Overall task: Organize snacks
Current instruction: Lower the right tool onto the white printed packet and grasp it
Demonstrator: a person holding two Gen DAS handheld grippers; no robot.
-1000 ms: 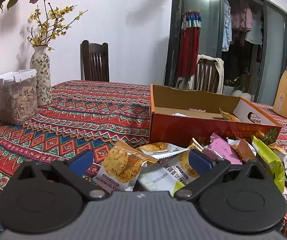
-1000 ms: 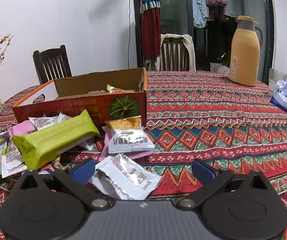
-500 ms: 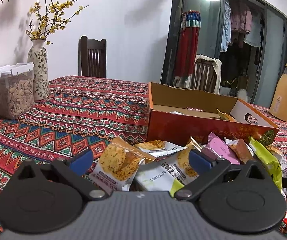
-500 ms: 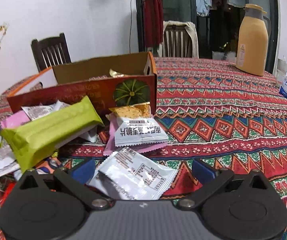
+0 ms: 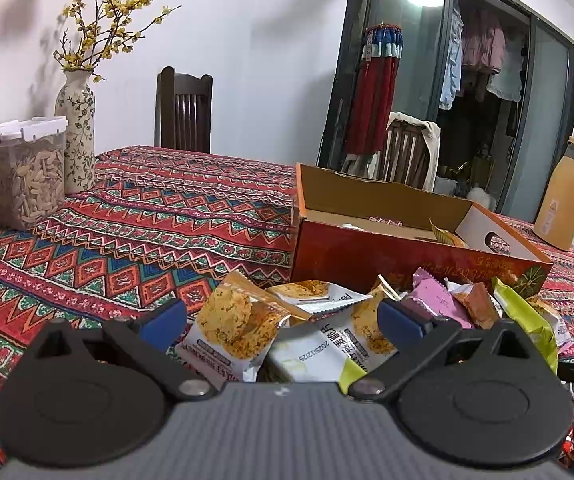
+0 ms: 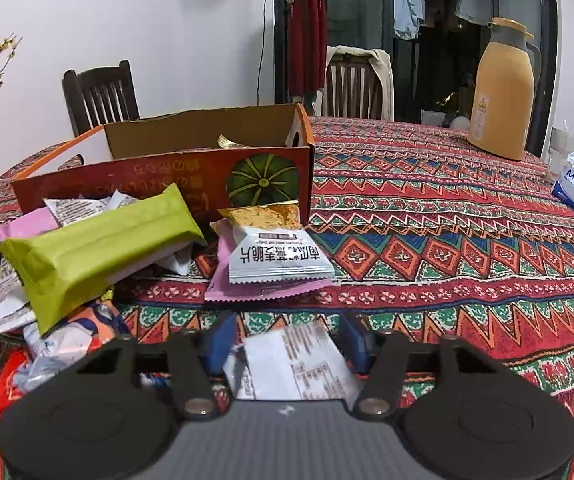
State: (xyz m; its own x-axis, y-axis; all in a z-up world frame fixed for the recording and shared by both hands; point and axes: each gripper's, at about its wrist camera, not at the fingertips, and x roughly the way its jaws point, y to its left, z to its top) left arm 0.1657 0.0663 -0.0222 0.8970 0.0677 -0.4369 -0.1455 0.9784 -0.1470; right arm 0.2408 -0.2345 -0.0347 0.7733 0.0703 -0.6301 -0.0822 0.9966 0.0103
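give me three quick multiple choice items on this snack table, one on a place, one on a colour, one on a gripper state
1. Where is the orange thermos jug?
A. inside the cardboard box
B. on the tablecloth, far right, apart from the snack pile
C. on a chair

2. What colour is the long snack pack lying on top of the pile?
A. lime green
B. blue
C. black

3. How does the right gripper stand?
A. wide open over bare cloth
B. out of view
C. jaws closed in on a white printed packet

Answers:
1 B: the jug stands alone on the tablecloth, right of the cardboard box.
2 A: its wrapper is plainly lime green.
3 C: the jaws have just been closing, and the blue pads sit against the packet's two sides.
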